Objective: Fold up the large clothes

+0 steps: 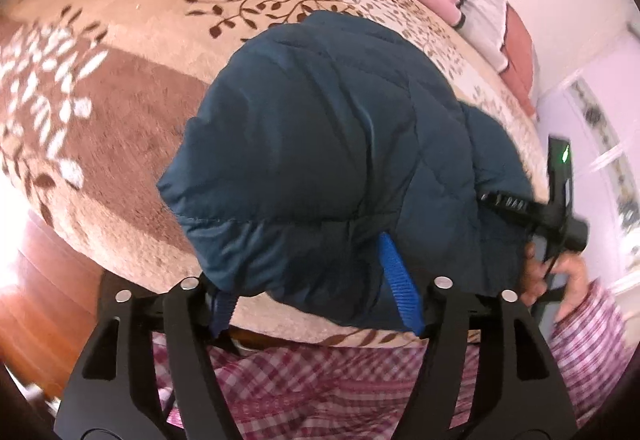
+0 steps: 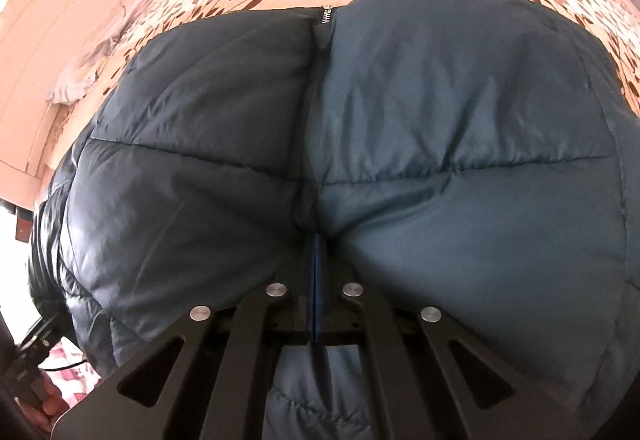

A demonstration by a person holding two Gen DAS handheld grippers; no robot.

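While the right gripper (image 2: 316,316) pinched the puffy blue jacket (image 2: 360,144) shut-tight mid-fold, the left gripper (image 1: 316,304) gaped open, likely needing a fresh hold.

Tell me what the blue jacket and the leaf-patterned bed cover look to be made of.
Blue jacket: seemingly a thin synthetic shell, nylon or polyester, over puffy fill; it has a soft sheen, fine wrinkles and stitched quilt lines, with a metal-looking zipper at the front.
Bed cover: looks like plush fleece or velour, matte and fuzzy, with short nap visible; the exact fibre cannot be told.
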